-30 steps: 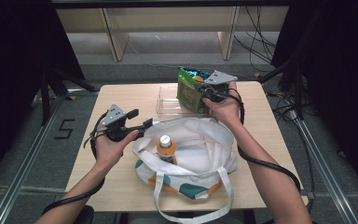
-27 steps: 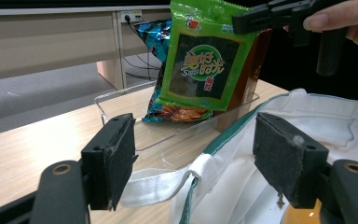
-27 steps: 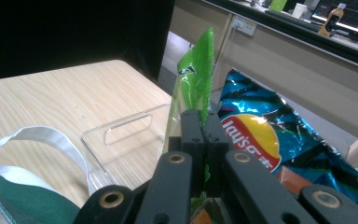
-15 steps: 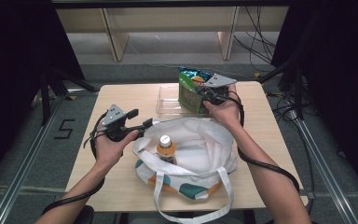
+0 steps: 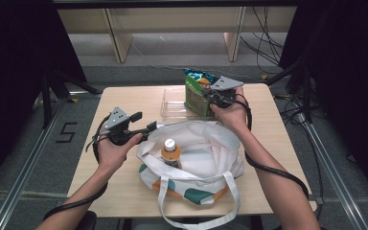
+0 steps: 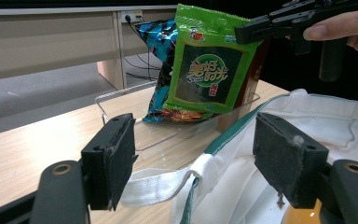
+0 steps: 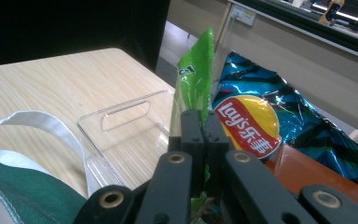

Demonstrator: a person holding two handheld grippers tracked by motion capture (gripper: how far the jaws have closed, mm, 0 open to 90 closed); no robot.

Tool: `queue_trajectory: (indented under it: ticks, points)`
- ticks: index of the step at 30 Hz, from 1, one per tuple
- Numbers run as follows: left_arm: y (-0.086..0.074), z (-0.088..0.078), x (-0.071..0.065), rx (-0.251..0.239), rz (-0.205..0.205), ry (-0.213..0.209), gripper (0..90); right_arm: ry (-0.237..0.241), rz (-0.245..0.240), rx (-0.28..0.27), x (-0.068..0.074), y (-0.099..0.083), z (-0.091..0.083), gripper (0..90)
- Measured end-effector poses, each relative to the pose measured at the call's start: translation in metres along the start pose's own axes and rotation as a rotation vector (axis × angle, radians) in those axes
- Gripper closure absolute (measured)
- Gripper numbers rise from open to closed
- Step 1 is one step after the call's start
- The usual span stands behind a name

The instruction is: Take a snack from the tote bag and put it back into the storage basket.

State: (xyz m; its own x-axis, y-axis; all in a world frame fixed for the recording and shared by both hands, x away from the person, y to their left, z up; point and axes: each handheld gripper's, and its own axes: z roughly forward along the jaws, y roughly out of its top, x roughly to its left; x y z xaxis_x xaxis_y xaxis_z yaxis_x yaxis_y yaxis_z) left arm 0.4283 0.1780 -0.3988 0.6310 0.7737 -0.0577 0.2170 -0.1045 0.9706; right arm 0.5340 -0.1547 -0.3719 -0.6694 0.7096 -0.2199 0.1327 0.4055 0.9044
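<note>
We compare w/ the two earlier high-view frames: almost nothing differs. Both hands sit where they were; the green seaweed packet (image 5: 195,93) is at the same spot in the clear tray (image 5: 172,103), not lifted yet. We read this as a settled pinch before the pull, so the transfer into the bag is (in our judgement) at the pick step, not further.

R gripper (image 7: 200,122): fingers together, clamped on the top edge of the green seaweed packet (image 7: 193,79). Packet stands upright, its thin edge rising straight up from betw. the pads; the blue chips bag (image 7: 261,121) leans just beside the fingers on one side, touching or nearly touching the packet (can't tell which). Tray handle slot lies beyond the fingers on the other side.

L gripper (image 6: 200,158): fingers apart, not pressing on anything. The white strap and rim of the tote bag (image 6: 307,116) run betw. the pads and partly under them; whether the rim touches a pad we can't tell. Packet (image 6: 209,65) is well ahead of these fingers, above and beyond the gap.

Orange-capped bottle (image 5: 170,152) stands inside the tote bag (image 5: 206,158), near the L fingertips.

Next likely: lift packet clear of tray wall, carry over bag mouth.
</note>
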Motion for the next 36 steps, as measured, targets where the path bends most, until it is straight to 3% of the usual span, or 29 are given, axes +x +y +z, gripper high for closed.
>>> queue_trajectory:
  ticks: [19,24,25,36]
  points:
    - [0.0003,0.0000,0.0003,-0.003,0.004,0.001,29.0,-0.013,0.010,0.023,0.0005,-0.0029,-0.0008,90.0]
    - [0.0002,0.0001,0.0000,0.000,0.002,0.000,29.0,-0.027,-0.017,0.030,0.0002,-0.0048,-0.0001,90.0]
    - [0.0002,0.0002,-0.0001,0.000,0.000,0.000,29.0,-0.021,0.003,0.031,0.0011,-0.0053,-0.0002,90.0]
    - [0.0004,0.0000,-0.0001,-0.003,0.002,0.000,29.0,-0.024,0.013,0.032,-0.0007,-0.0072,-0.0005,90.0]
